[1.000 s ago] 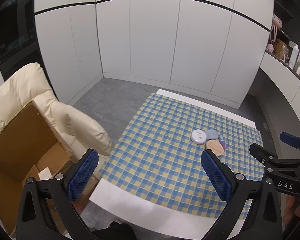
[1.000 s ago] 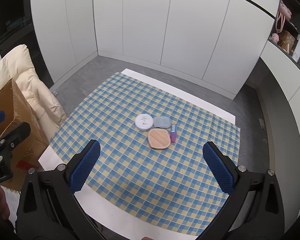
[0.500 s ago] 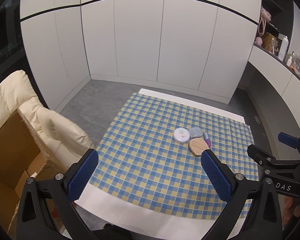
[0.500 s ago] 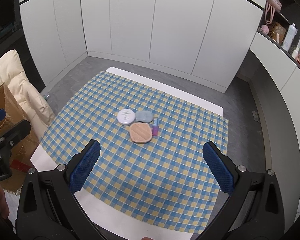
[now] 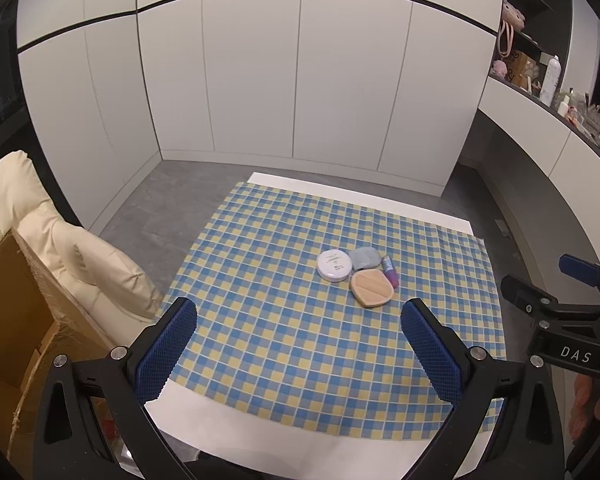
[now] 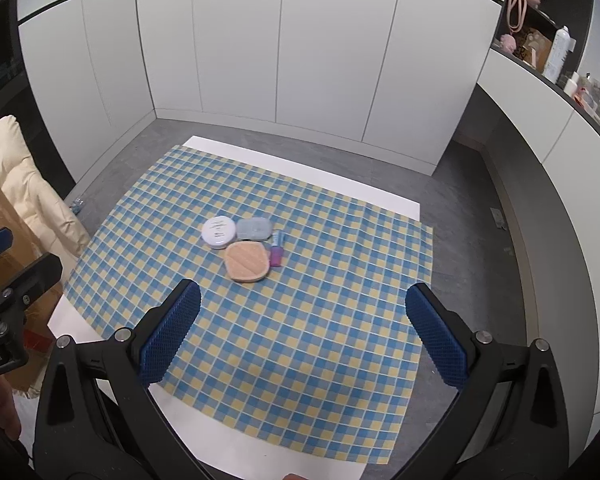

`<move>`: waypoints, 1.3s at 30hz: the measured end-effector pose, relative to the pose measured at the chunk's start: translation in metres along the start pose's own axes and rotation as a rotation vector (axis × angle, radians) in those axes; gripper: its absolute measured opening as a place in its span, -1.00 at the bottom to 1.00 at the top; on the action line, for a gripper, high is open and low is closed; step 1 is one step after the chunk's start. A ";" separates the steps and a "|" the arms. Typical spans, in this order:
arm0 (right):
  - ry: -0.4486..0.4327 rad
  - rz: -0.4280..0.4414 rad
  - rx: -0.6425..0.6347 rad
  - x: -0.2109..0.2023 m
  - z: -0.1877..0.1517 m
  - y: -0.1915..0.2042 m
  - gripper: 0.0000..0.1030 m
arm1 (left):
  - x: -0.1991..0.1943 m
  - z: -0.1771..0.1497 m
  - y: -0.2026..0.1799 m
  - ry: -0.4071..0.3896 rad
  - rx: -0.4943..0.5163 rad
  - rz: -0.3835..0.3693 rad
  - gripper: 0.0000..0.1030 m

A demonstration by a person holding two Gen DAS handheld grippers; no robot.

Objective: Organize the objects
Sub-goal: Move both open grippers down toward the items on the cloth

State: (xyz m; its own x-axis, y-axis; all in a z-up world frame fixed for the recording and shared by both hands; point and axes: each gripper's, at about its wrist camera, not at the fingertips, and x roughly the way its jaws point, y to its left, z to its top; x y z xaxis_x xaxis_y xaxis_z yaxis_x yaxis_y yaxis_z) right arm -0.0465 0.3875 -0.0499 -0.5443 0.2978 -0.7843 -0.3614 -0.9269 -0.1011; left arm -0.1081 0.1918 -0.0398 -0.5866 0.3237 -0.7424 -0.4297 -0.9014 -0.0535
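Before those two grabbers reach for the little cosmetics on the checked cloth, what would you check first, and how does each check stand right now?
1. Left gripper open and holding nothing: ok.
2. Right gripper open and holding nothing: ok.
3. All four items in sight, white round jar, grey case, tan compact, purple tube: ok.
4. Room between items for the fingers: not ok, they lie bunched together.
5. Checked cloth lying flat: ok.
6. Where the items should go: cannot tell.
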 end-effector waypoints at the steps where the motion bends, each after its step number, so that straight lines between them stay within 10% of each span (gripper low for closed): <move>1: -0.001 -0.006 0.001 0.001 0.000 -0.004 1.00 | 0.002 0.000 -0.003 0.002 0.002 -0.004 0.97; 19: 0.082 0.051 -0.029 0.084 -0.007 -0.030 0.94 | 0.101 -0.007 -0.056 0.071 0.090 -0.028 0.77; 39: 0.205 0.121 -0.016 0.213 -0.030 -0.038 0.27 | 0.234 -0.034 -0.090 0.234 0.159 -0.042 0.65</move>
State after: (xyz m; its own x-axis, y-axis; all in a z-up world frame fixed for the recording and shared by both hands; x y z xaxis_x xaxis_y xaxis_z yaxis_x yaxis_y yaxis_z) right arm -0.1259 0.4792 -0.2321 -0.4171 0.1329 -0.8991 -0.2896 -0.9571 -0.0072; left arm -0.1838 0.3387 -0.2317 -0.3994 0.2676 -0.8768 -0.5635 -0.8261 0.0045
